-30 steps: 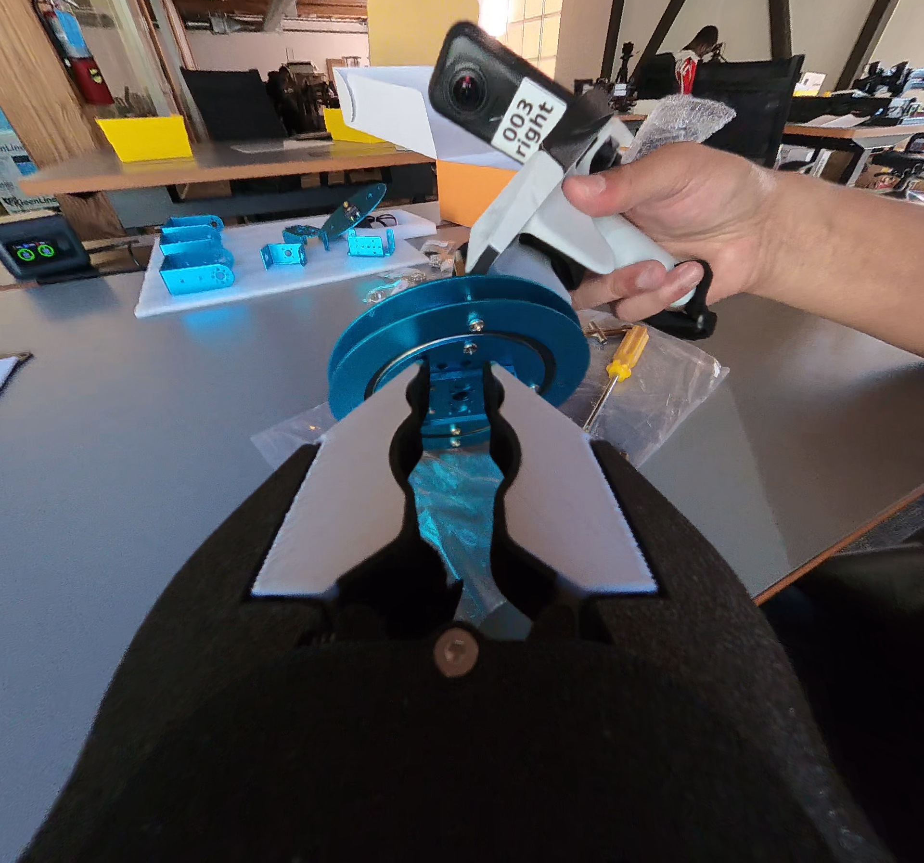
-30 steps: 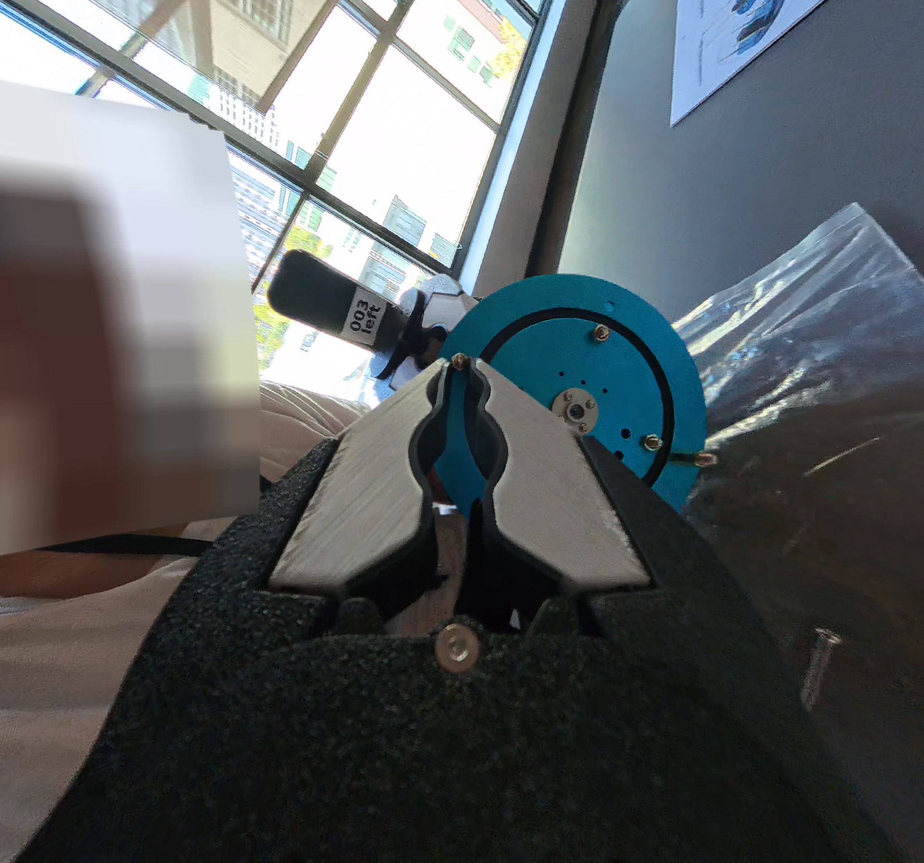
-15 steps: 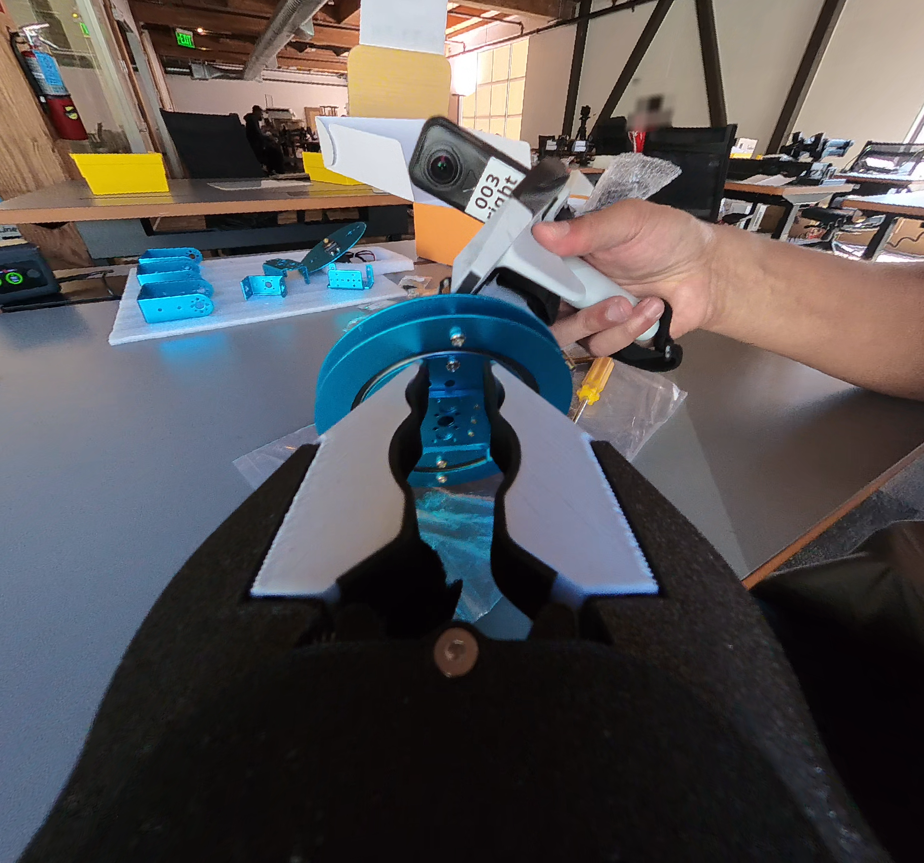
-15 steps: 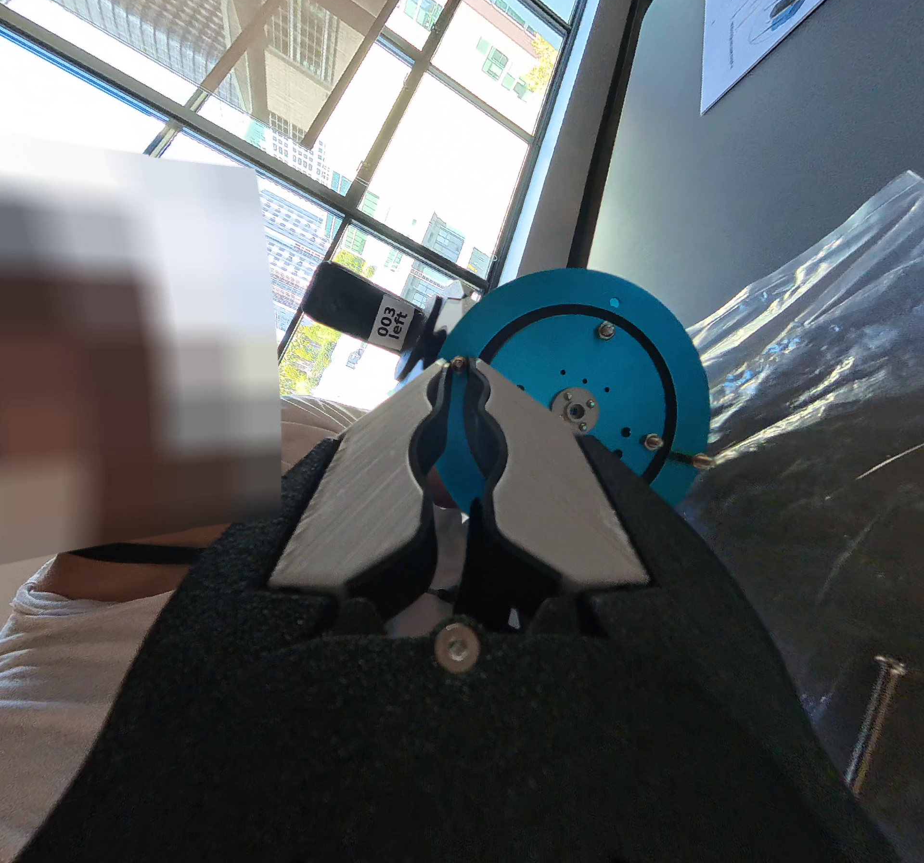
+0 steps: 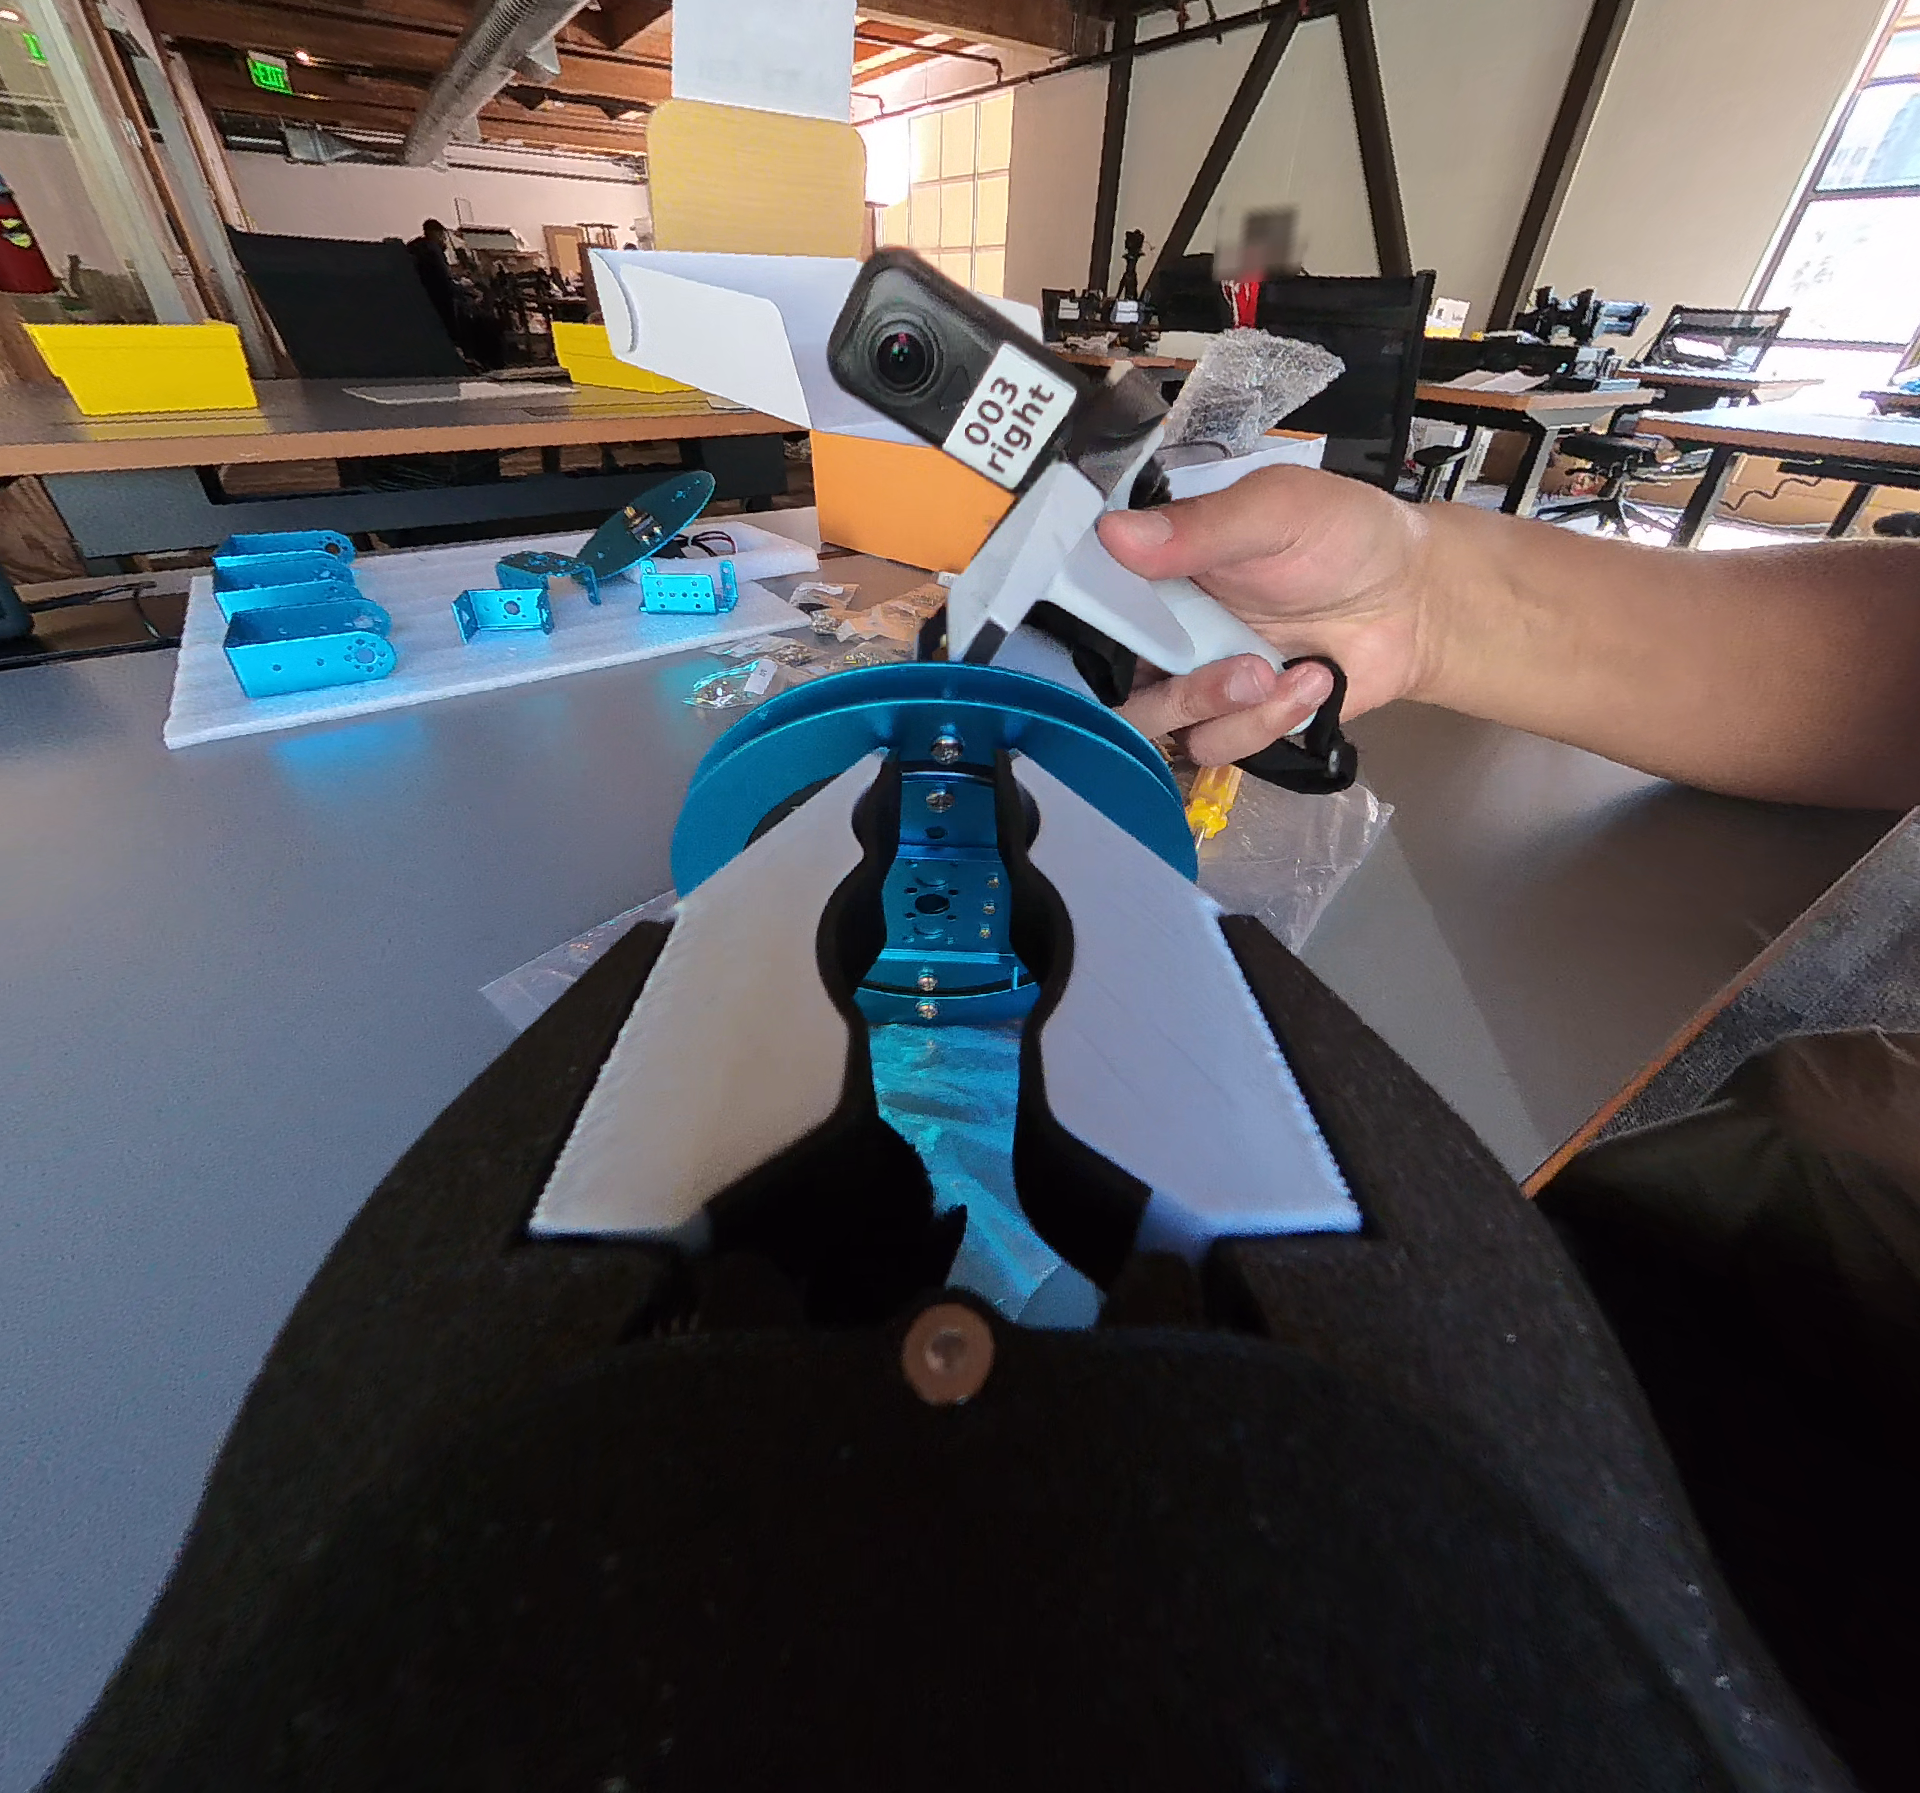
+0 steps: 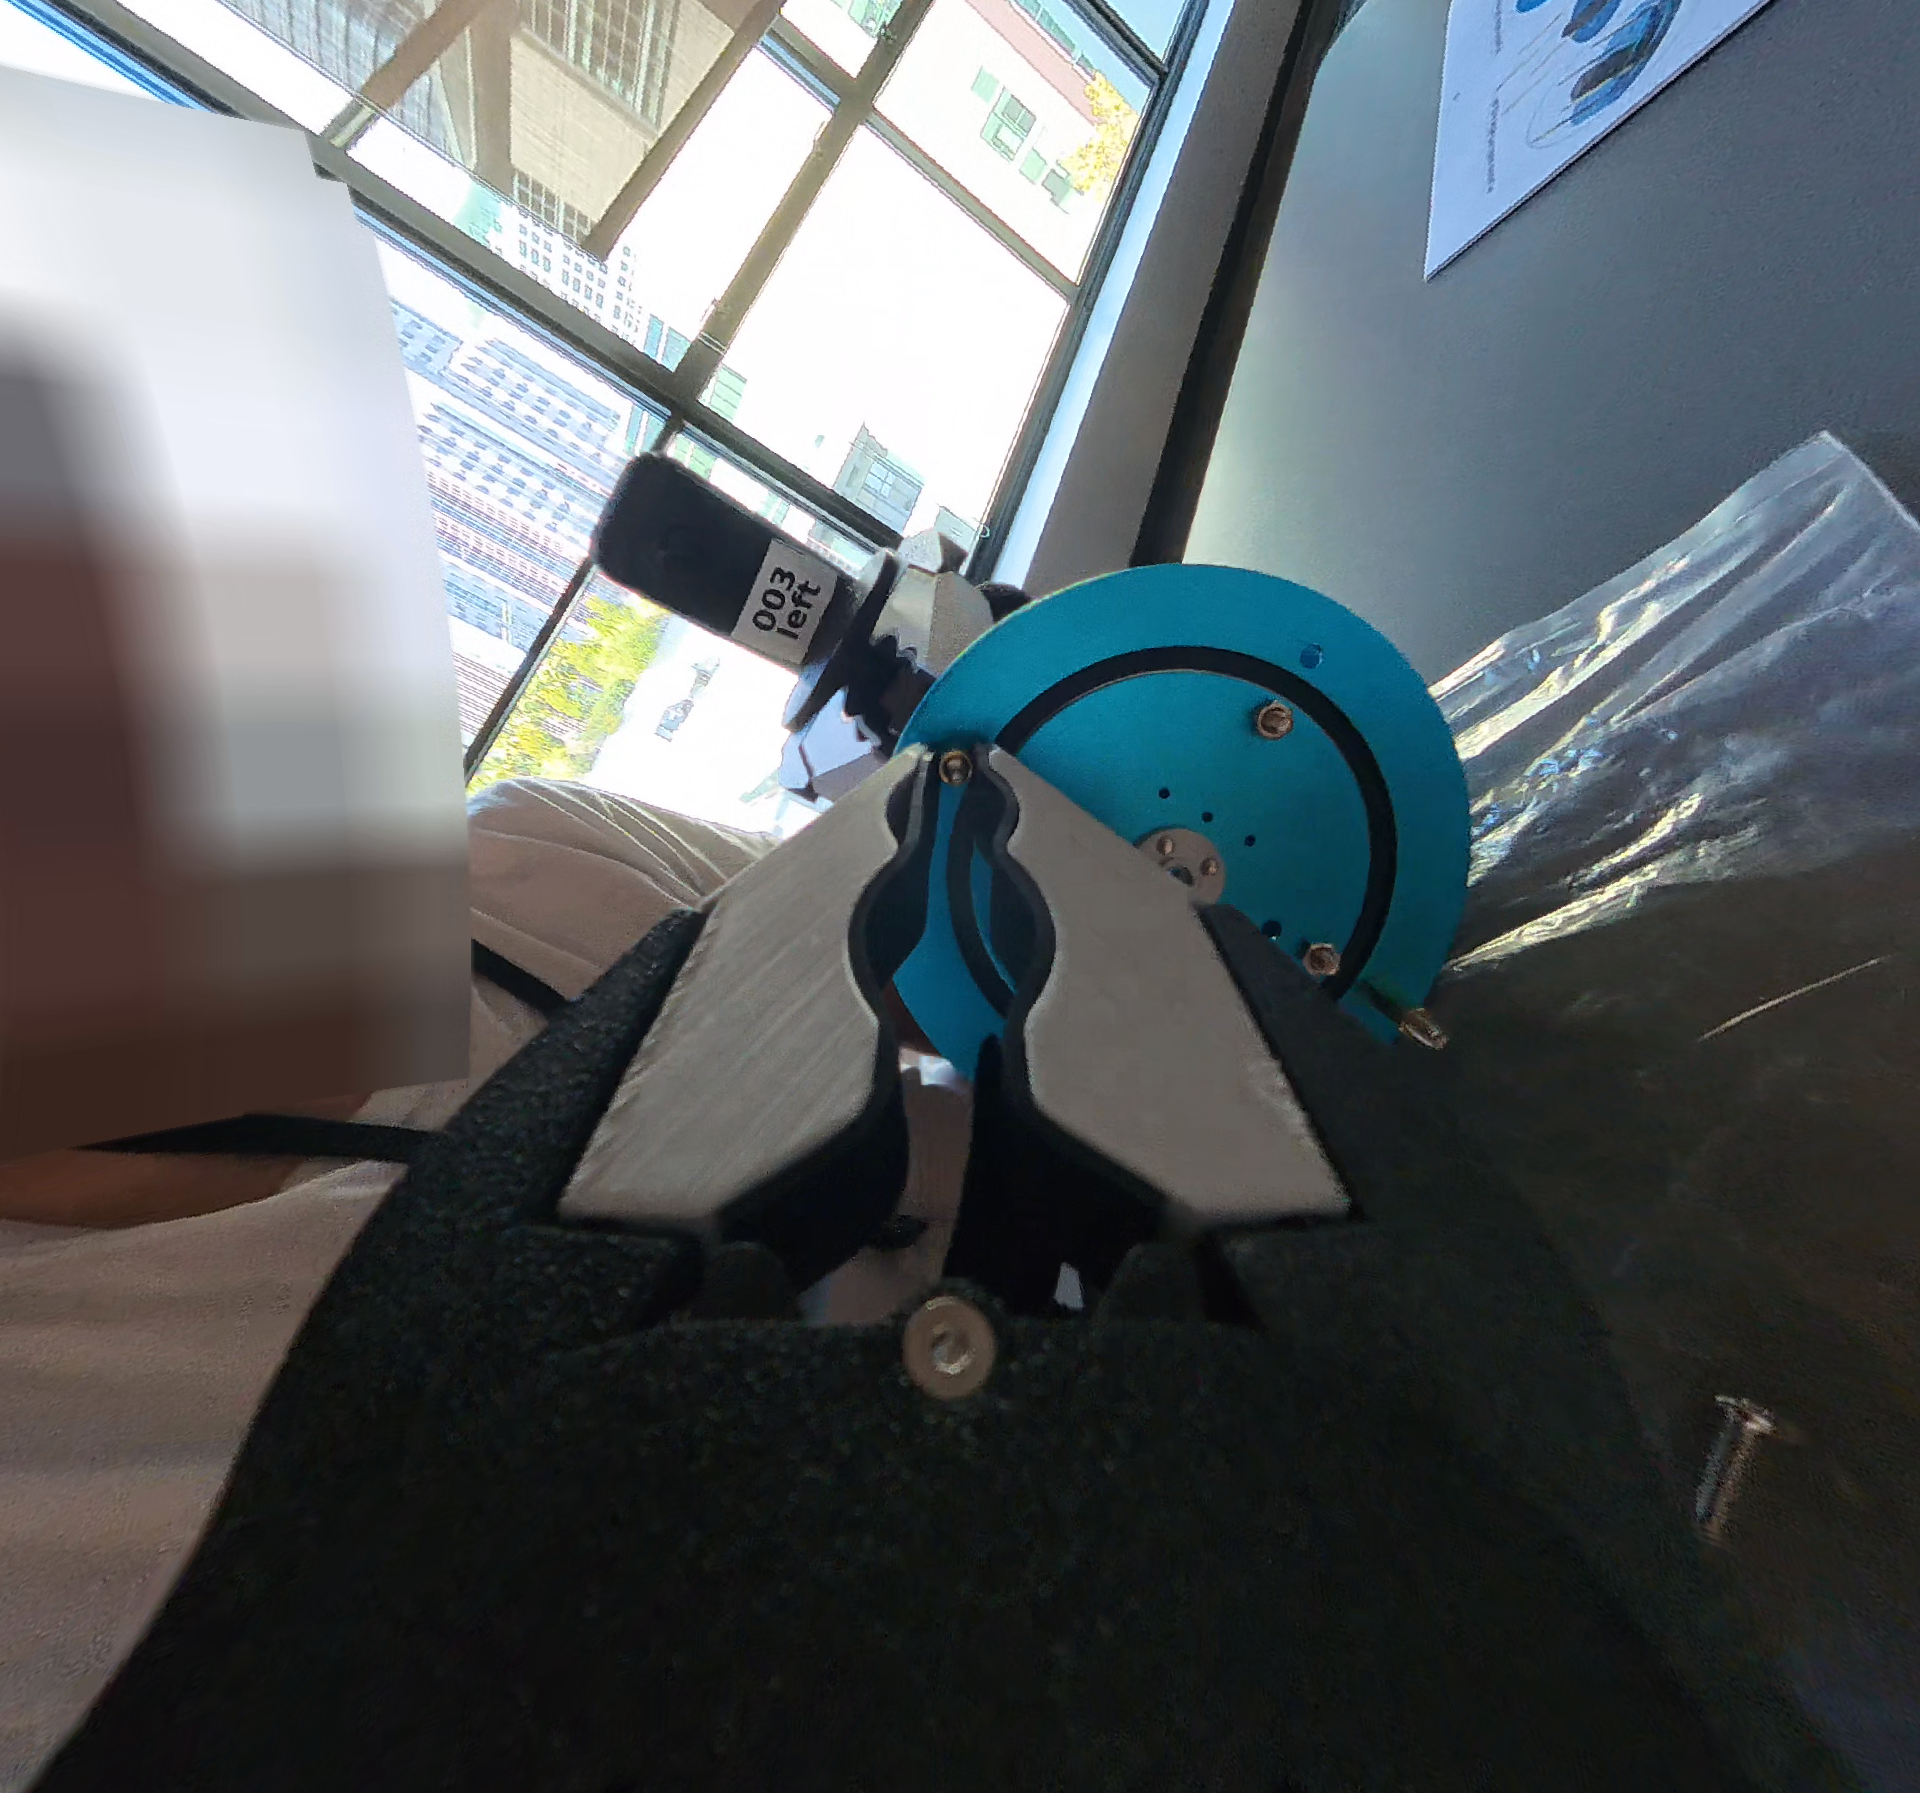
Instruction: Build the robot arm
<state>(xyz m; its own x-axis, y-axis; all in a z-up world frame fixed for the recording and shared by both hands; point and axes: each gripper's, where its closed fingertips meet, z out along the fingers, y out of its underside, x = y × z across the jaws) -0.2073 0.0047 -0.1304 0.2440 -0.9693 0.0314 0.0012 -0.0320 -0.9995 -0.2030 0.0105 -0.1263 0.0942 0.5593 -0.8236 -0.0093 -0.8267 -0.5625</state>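
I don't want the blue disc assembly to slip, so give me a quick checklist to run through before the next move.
1. Left gripper shut on the blue bracket of the blue disc assembly: ok.
2. Right gripper shut on the disc's rim: ok, its tips pinch the edge by a screw.
3. Assembly lifted off the grey table: cannot tell, its underside is hidden.
4. Plastic bag free of the assembly: cannot tell, it lies right under and beside it.
5. Loose screw away from both grippers: ok, it lies to the side.
6. Yellow screwdriver out of the grip: ok, it lies behind the disc.
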